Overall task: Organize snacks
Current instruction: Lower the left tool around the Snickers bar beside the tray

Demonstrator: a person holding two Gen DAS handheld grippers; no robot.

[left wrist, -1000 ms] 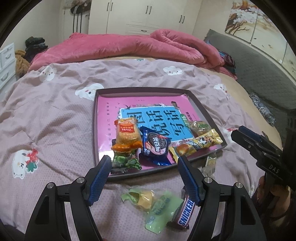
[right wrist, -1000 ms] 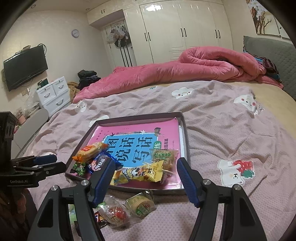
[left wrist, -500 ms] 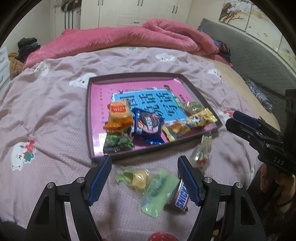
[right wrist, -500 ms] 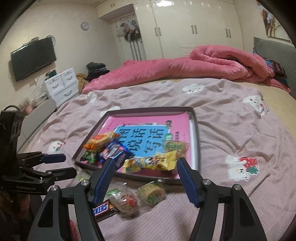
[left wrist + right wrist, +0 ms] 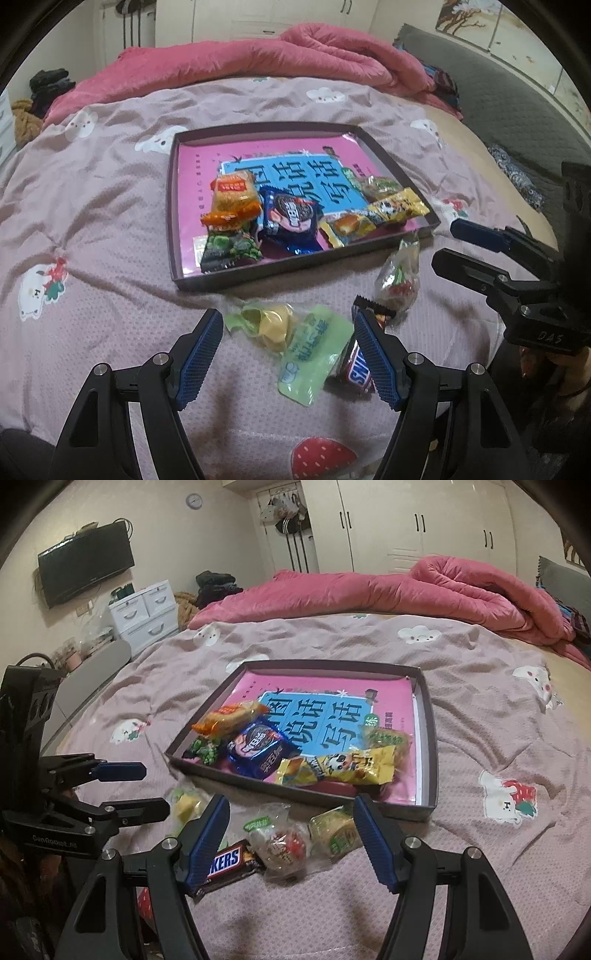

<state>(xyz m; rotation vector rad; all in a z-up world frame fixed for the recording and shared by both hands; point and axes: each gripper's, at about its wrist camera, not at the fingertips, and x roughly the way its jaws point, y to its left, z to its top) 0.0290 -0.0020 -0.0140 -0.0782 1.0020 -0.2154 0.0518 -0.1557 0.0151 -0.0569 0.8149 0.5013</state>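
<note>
Two handheld grippers hover over a bed [image 5: 110, 206] where loose snacks wait just outside the near rim of a dark tray [image 5: 171, 206], which already holds an orange pack [image 5: 231, 197], a blue cookie pack [image 5: 290, 218], a green pack [image 5: 229, 249], a yellow pack [image 5: 380, 216] and a small clear-wrapped sweet at its right side. The left gripper [image 5: 290, 358] is spread wide and holds nothing, its blue pads flanking a crumpled yellow-green wrapper [image 5: 269, 323] and a pale green sachet [image 5: 314, 354] that overlaps a Snickers bar [image 5: 356, 371]. The right gripper [image 5: 291, 840], likewise spread and holding nothing, frames a clear bag [image 5: 279, 843] of what may be red-and-white sweets, though blur leaves the contents uncertain, with a green-labelled cake [image 5: 338, 832] just beside it near the tray's rim. All these pieces look light. The bar is probably the stiffest and should take a pinch across its narrow width at mid-length; its glossy wrapper may slide, and it lies partly under the sachet. The sachet appears thin and floppy, best nipped at a sealed edge. The clear bag and cake seem soft and crushable, so a gentle closing on the crimped wrapper ends would suit them better than a squeeze on the body. The quilted bedcover will likely give under downward pressure, so pads may need to press in slightly to get beneath flat packets.
</note>
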